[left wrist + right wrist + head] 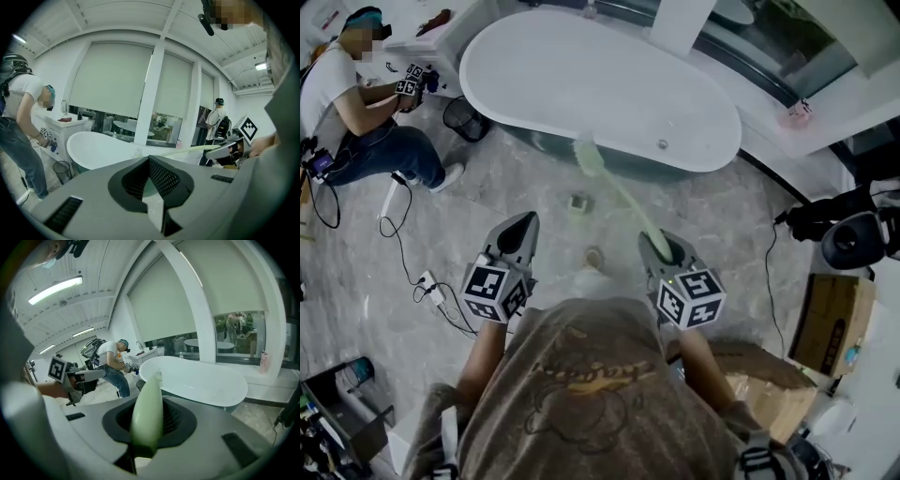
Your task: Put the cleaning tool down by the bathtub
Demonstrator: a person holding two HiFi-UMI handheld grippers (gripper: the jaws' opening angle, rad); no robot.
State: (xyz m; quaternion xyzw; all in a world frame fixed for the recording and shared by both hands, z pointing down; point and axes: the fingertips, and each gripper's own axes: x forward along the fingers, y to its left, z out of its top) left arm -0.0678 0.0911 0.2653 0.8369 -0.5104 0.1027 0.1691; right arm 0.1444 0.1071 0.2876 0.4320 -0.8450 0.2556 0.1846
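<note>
Where the right gripper's (147, 420) fingers (174, 418) close, they clamp the smooth, rounded, pale green handle of the cleaning tool (146, 404), dark meshed pads on either side of it. Seen from the head view, the right gripper (661, 246) carries the tool (623, 197) off the floor: a long slim shaft runs up and left to a broader pale head just beside the bathtub's near edge; contact with the tub cannot be told. Left gripper (150, 187): fingers (164, 176) narrowly apart in a V, textured mesh faces exposed, nothing between them. In the head view it (525, 221) hangs level with the right one, well apart from the tool. Both grippers have matte grey shells and carry cubes with black-and-white square markers. Bathtub (600, 84): freestanding, oval, glossy white inside, darker grey-green skirt below the rim, small metal fitting near its right end. Floor (487, 197): polished grey marbled tile. A black mesh wastebasket (467, 119) stands by the tub's left end; cables and a white power strip (431, 286) trail across the tiles. A crouching person (366, 122) in white top and jeans works at the far left beside a white cabinet (65, 129). Cardboard box (834, 323) at right. Pale roller blinds (117, 79) cover tall windows behind the tub, white frames between.
</note>
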